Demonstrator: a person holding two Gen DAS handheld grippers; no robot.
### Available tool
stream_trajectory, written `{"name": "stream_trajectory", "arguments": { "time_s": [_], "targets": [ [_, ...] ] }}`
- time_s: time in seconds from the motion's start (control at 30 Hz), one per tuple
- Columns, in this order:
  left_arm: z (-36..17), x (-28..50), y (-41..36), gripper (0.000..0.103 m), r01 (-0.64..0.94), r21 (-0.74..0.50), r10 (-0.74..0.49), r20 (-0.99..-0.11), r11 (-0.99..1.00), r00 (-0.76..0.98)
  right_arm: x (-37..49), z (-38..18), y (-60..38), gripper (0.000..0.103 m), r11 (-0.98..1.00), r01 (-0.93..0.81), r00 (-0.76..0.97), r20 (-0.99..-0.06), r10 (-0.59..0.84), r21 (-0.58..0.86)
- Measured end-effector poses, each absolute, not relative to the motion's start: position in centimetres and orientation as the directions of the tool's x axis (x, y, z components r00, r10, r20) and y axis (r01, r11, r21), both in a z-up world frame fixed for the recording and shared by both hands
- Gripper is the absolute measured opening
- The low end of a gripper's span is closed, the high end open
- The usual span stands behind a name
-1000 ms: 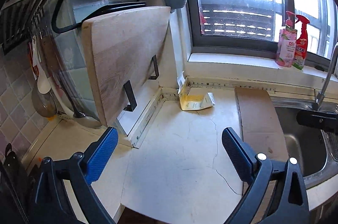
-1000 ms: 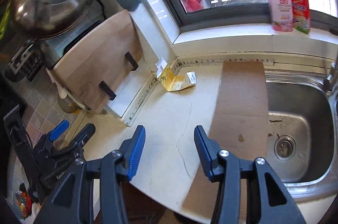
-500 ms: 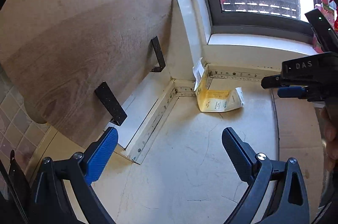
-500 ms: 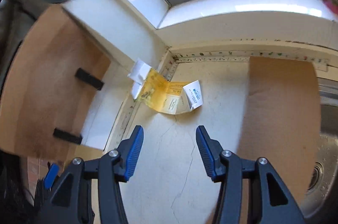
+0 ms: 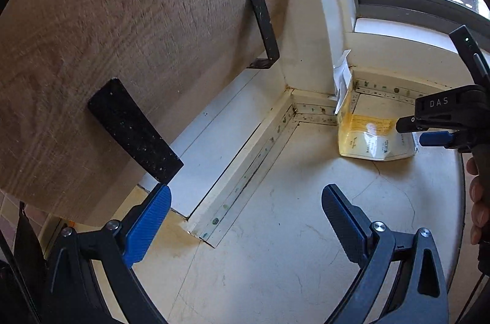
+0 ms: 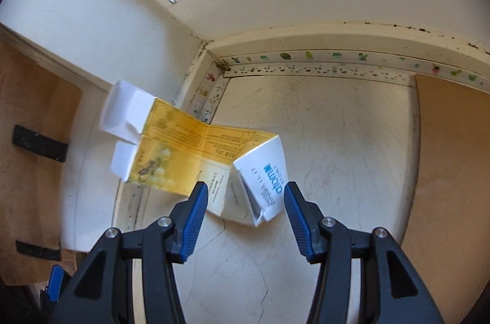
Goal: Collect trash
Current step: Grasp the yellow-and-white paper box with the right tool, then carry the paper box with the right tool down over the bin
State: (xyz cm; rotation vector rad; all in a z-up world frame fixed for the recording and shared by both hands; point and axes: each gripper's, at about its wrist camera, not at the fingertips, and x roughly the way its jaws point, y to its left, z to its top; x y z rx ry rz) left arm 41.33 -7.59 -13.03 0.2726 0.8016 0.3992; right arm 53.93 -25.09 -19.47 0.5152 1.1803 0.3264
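Note:
A flattened yellow and white carton (image 6: pixel 196 152) lies in the counter's back corner, its white flaps leaning on the wall. My right gripper (image 6: pixel 245 195) hangs just above its near white end, jaws open on either side of that end without pressing it. In the left wrist view the same carton (image 5: pixel 367 137) sits at the right, with the right gripper (image 5: pixel 428 131) over it and a hand on its handle at the edge. My left gripper (image 5: pixel 245 207) is open above the bare counter, well short of the carton, with nothing between its fingers.
A large wooden cutting board (image 5: pixel 137 33) leans on black brackets at the left, over a white ledge (image 5: pixel 214 140). A brown mat (image 6: pixel 453 165) covers the counter at the right. The window sill (image 5: pixel 398 30) and wall close off the corner behind the carton.
Both grippers have come forward and down toward the corner. The carton now fills the right wrist view between the right gripper's fingers, and the right gripper has entered the left wrist view.

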Motion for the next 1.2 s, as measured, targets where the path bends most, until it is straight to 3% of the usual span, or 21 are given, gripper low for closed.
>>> {"name": "stream_trajectory", "arguments": {
  "time_s": [0.4, 0.57, 1.2],
  "targets": [
    [-13.6, 40.2, -8.0, 0.098, -0.217, 0.410, 0.447, -0.627, 0.886, 0.638, 54.1, -20.9, -23.8, 0.047, 0.884, 0.026, 0.402, -0.814, 0.419, 0.467],
    [-12.9, 38.4, -7.5, 0.098, -0.217, 0.387, 0.431, -0.645, 0.896, 0.631, 51.6, -20.4, -25.1, 0.047, 0.854, 0.051, 0.410, -0.791, 0.454, 0.517],
    [-6.4, 20.4, -3.7, 0.098, -0.092, 0.314, 0.289, -0.667, 0.945, 0.687, 26.6, -12.6, -27.2, 0.047, 0.772, 0.022, 0.466, -0.689, 0.554, 0.635]
  ]
}}
